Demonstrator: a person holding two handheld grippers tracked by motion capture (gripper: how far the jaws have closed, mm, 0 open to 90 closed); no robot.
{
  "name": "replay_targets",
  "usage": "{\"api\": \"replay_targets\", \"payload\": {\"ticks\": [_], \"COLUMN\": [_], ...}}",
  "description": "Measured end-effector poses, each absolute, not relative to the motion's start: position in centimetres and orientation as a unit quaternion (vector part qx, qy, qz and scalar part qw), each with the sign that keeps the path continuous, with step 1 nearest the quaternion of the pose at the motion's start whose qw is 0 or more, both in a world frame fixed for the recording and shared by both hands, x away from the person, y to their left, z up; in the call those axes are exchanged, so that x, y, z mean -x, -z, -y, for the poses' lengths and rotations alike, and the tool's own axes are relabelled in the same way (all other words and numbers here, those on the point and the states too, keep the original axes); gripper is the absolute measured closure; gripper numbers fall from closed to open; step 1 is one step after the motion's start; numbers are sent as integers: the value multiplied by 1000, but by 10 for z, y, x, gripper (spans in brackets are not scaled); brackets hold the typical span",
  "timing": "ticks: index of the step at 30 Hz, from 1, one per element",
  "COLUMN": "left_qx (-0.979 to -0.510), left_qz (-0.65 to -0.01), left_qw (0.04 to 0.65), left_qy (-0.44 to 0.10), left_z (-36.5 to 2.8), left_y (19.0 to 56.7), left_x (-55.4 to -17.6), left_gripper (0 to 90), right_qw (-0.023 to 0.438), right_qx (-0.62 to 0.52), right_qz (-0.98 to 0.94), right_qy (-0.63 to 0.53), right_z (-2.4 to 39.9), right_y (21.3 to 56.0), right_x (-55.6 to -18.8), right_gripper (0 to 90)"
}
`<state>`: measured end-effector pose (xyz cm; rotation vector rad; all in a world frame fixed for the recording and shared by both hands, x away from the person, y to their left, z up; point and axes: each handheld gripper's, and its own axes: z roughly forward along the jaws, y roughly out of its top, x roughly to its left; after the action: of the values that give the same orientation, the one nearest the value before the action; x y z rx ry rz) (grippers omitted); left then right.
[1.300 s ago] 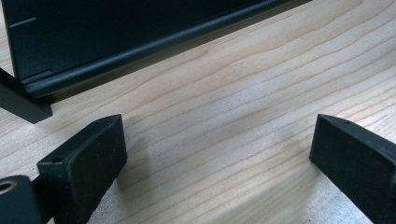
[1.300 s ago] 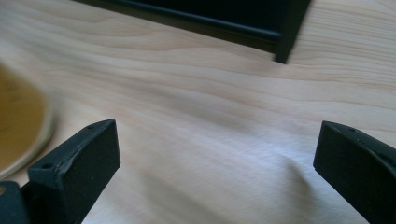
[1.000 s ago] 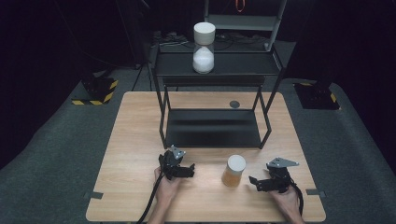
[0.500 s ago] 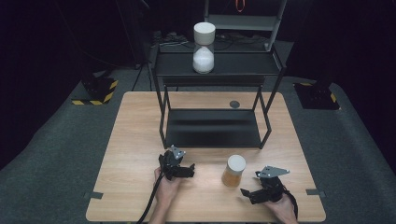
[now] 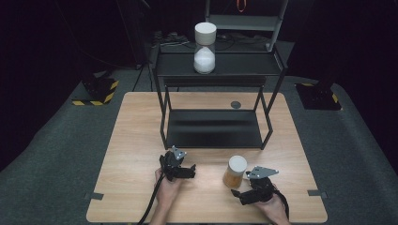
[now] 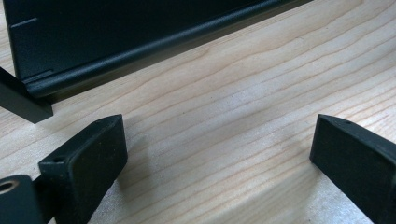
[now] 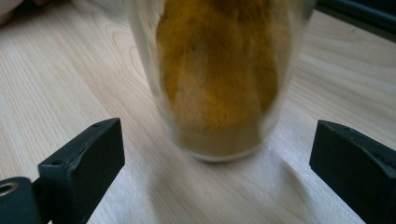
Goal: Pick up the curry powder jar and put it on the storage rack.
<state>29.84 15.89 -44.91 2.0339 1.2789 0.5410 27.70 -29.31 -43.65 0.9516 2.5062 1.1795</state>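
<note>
A glass jar of orange-yellow powder (image 5: 234, 172) with a pale lid stands on the wooden table (image 5: 136, 140), in front of the black rack. My right gripper (image 5: 239, 191) lies low just right of it and nearer the front edge, pointing at its base. In the right gripper view the jar (image 7: 219, 84) rises just ahead of my right gripper (image 7: 217, 140); its jaws have just been closing a little but still stand wide, and neither pad touches the glass. My left gripper (image 5: 190, 170) rests to the jar's left. It is my left gripper (image 6: 217, 140), open over bare wood.
A black two-level rack (image 5: 213, 129) stands mid-table; its lower edge (image 6: 140, 46) lies close ahead in the left gripper view. A white-lidded jar of white powder (image 5: 205, 49) sits on the top shelf. A small dark disc (image 5: 235, 104) lies behind the rack.
My right gripper has slid left and toward the front edge, coming in low beside the jar. The left gripper and the jar have stayed put.
</note>
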Motion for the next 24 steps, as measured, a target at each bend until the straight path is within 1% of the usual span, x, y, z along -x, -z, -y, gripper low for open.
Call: {"api": "replay_targets", "payload": {"ticks": [14, 24], "left_qx": [-779, -779], "left_qz": [-490, -490], "left_qw": [333, 333], "left_qy": [-207, -207], "left_z": [-159, -159], "left_y": [449, 449], "left_x": [-298, -298], "left_gripper": [39, 39], "right_qw": [116, 131], "right_qx": [-320, -323], "right_qz": [-840, -828], "right_qy": [-422, -438], "right_z": [283, 279], "right_y": [435, 435], "right_x": [-277, -276], "right_gripper": [76, 162]}}
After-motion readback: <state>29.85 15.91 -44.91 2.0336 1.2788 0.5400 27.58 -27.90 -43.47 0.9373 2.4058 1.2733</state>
